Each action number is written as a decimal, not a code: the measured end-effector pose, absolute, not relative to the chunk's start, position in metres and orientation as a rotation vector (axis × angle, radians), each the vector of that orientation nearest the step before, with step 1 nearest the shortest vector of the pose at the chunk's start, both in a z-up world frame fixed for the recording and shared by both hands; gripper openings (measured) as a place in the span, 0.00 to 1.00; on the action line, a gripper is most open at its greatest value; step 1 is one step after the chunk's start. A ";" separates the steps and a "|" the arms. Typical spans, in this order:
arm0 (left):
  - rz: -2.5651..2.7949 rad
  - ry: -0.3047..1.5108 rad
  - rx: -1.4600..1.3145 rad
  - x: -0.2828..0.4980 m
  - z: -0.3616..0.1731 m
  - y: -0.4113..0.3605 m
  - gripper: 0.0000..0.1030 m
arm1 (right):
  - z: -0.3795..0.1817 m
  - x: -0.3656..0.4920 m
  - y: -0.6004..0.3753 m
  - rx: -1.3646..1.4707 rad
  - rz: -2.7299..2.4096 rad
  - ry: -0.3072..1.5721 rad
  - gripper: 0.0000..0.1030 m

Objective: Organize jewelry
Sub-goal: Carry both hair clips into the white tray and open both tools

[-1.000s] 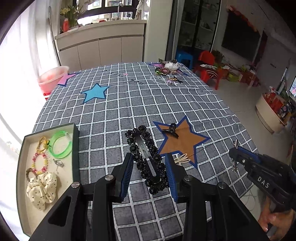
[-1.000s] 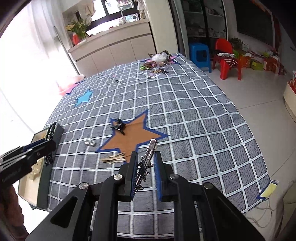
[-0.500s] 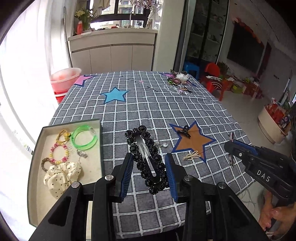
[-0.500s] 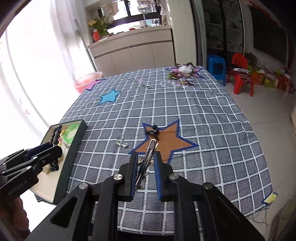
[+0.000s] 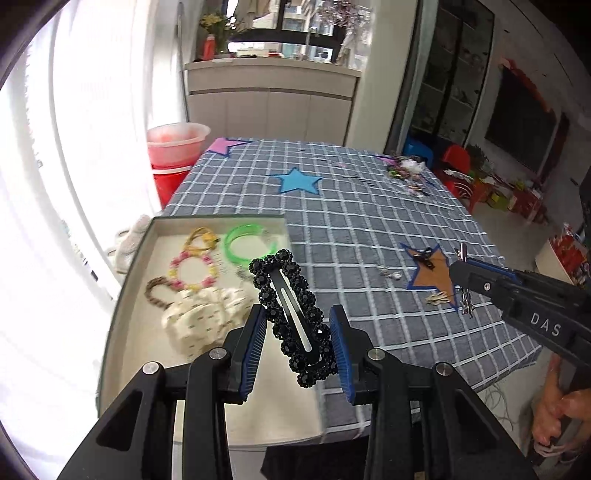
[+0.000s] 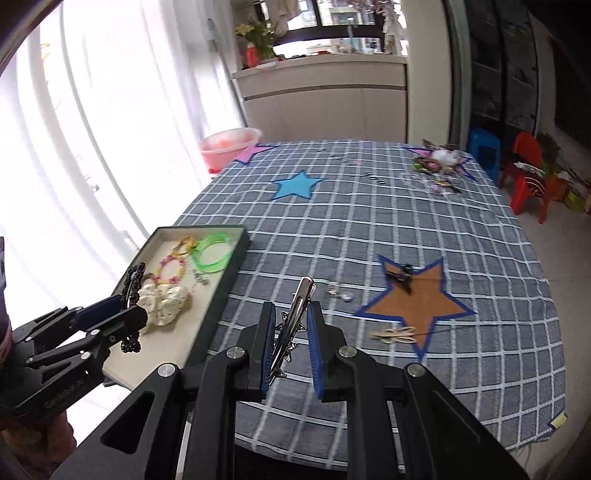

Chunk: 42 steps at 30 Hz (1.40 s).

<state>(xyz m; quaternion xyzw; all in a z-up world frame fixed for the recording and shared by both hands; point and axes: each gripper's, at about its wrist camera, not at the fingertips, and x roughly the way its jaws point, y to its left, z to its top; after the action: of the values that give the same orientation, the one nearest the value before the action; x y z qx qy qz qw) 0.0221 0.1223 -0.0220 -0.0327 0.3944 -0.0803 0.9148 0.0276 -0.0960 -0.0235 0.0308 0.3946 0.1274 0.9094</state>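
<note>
My left gripper (image 5: 297, 345) grips the black hair clip (image 5: 291, 317) above the tray (image 5: 125, 280); I'd lower before releasing. My right gripper (image 6: 290, 349) pinches, I think, a silver clip (image 6: 293, 321).

This is a lived-in home, an open dining and living area. A counter under a grey checked cloth (image 6: 369, 229) with paper stars stands before white cabinets (image 5: 273, 110) topped with flowers (image 6: 255, 33), beside sheer window curtains (image 6: 92, 129). Small red and blue children's chairs (image 6: 524, 166) and scattered toys (image 5: 517, 192) sit on the tiled floor beyond.
</note>
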 end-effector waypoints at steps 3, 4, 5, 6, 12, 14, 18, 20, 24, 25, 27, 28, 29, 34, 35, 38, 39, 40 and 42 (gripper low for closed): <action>-0.123 0.826 -0.079 0.018 -0.030 0.144 0.42 | -0.026 0.030 -0.072 0.042 0.315 0.824 0.18; -0.107 0.833 -0.085 0.017 -0.033 0.153 0.42 | -0.027 0.031 -0.062 0.035 0.333 0.830 0.18; -0.093 0.836 -0.091 0.015 -0.035 0.160 0.42 | -0.029 0.033 -0.053 0.031 0.352 0.837 0.18; -0.076 0.840 -0.097 0.014 -0.038 0.169 0.42 | -0.031 0.033 -0.045 0.028 0.367 0.844 0.18; -0.017 0.867 -0.121 0.010 -0.054 0.203 0.42 | -0.047 0.042 0.003 0.004 0.463 0.900 0.18; -0.014 0.882 -0.120 0.012 -0.059 0.208 0.42 | -0.053 0.046 0.017 -0.004 0.495 0.926 0.18; -0.034 0.932 -0.125 0.015 -0.073 0.214 0.42 | -0.066 0.052 0.037 -0.037 0.538 0.970 0.18; -0.044 0.958 -0.119 0.018 -0.081 0.215 0.42 | -0.073 0.055 0.044 -0.049 0.557 0.998 0.18; -0.048 1.002 -0.110 0.027 -0.093 0.214 0.42 | -0.089 0.061 0.054 -0.061 0.587 1.059 0.18; -0.050 1.011 -0.111 0.028 -0.095 0.214 0.42 | -0.094 0.062 0.057 -0.068 0.588 1.074 0.18; -0.055 1.030 -0.109 0.033 -0.099 0.214 0.42 | -0.102 0.067 0.059 -0.067 0.591 1.099 0.18; -0.056 1.036 -0.106 0.035 -0.100 0.214 0.42 | -0.106 0.070 0.060 -0.064 0.592 1.115 0.18; -0.055 1.040 -0.104 0.037 -0.101 0.214 0.42 | -0.108 0.072 0.060 -0.060 0.591 1.129 0.18; -0.043 1.063 -0.091 0.051 -0.107 0.215 0.42 | -0.119 0.088 0.064 -0.054 0.577 1.165 0.18; -0.041 1.070 -0.090 0.055 -0.109 0.215 0.42 | -0.120 0.091 0.065 -0.058 0.572 1.164 0.18; -0.028 1.081 -0.097 0.064 -0.115 0.217 0.42 | -0.121 0.102 0.069 -0.071 0.557 1.161 0.18; -0.026 1.083 -0.100 0.067 -0.116 0.217 0.42 | -0.122 0.104 0.070 -0.077 0.552 1.159 0.18; -0.018 1.083 -0.102 0.070 -0.117 0.217 0.42 | -0.122 0.107 0.072 -0.084 0.546 1.157 0.18; -0.012 1.084 -0.104 0.076 -0.118 0.218 0.42 | -0.124 0.115 0.074 -0.100 0.534 1.150 0.18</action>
<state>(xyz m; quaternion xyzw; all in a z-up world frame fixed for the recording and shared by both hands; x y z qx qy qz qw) 0.0758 0.2181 -0.1177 -0.0496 0.5154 -0.0059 0.8555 0.1146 0.0742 -0.1236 -0.0467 0.5369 0.2493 0.8046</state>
